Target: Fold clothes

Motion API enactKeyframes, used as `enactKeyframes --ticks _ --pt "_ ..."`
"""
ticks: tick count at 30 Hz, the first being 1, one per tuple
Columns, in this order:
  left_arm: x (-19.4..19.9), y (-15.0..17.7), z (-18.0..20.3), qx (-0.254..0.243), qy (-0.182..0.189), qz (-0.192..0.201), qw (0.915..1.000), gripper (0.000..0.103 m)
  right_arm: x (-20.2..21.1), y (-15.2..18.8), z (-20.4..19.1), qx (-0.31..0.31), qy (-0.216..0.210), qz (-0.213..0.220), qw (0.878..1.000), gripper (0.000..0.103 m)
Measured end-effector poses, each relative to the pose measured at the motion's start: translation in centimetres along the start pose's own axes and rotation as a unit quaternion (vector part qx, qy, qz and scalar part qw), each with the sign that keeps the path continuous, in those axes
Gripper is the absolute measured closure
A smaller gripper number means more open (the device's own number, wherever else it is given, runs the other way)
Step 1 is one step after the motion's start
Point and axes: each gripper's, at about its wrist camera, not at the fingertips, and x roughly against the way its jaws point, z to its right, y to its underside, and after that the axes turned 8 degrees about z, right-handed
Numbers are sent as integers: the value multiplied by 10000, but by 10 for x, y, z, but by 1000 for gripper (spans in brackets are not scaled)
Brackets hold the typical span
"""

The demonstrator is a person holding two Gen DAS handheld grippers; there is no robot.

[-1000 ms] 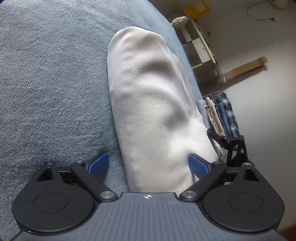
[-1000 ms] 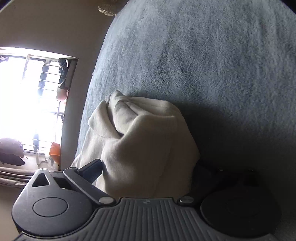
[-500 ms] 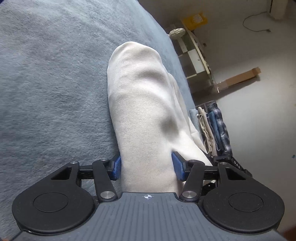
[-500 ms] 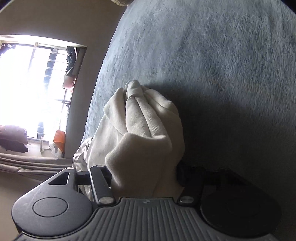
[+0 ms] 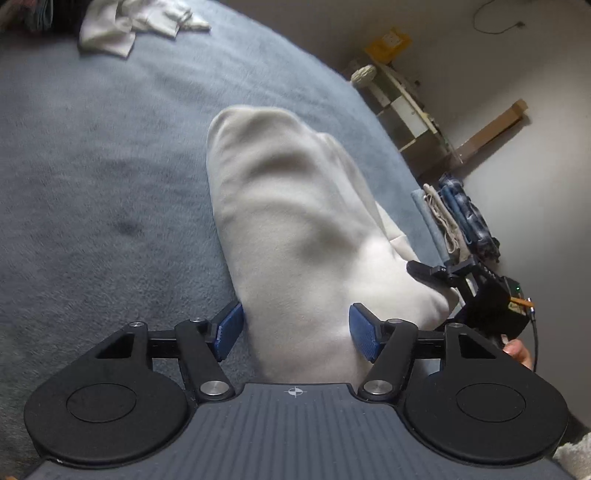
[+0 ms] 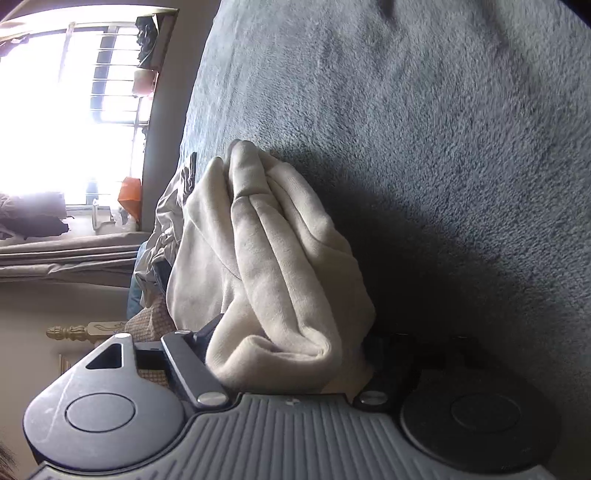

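Note:
A cream garment (image 5: pixel 295 229) lies folded lengthwise on the blue-grey blanket (image 5: pixel 92 166). Its near end fills the space between the blue pads of my left gripper (image 5: pixel 295 328). Those pads touch its sides while the jaws are opening a little. In the right wrist view the same cream garment (image 6: pixel 273 266) is bunched into upright folds. My right gripper (image 6: pixel 291 343) grips that bundle at its base, and its jaws are also opening slightly. The right gripper's far finger sits in shadow. Part of the right gripper (image 5: pixel 436 273) shows at the garment's right side in the left wrist view.
White clothes (image 5: pixel 136 22) lie at the blanket's far end. A stack of folded clothes (image 5: pixel 454 218) sits at its right edge, near a shelf (image 5: pixel 402 99) and a cardboard box (image 5: pixel 491 125). Crumpled clothes (image 6: pixel 162 229) lie below a bright window (image 6: pixel 55 110). A hand (image 5: pixel 519 352) shows.
Both grippers went from wide apart to closed in on the cream garment. The garment bunched up taller in the right wrist view, and both views shifted along the blanket.

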Motion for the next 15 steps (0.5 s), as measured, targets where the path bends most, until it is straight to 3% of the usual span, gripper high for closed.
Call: enactKeyframes --ticks 2,5,8,10,13,15 --pt "14 6 12 -319 -30 190 9993 31 19 -2 -10 270 149 151 9994 22" --pt "21 23 29 -1072 -241 136 9939 31 58 0 -20 684 237 621 9954 22" --pt "23 46 43 -1842 -511 24 9816 30 88 10 -34 1240 332 1143 9851 22" --pt "17 61 52 -2287 -799 47 9702 31 92 12 -43 1684 389 1242 9771 22" --pt "5 77 63 -2789 -992 102 9551 33 87 26 -63 2591 437 1247 9568 23" --pt "-6 87 72 -3060 -1233 240 9437 33 71 44 -82 3287 578 1258 9342 23"
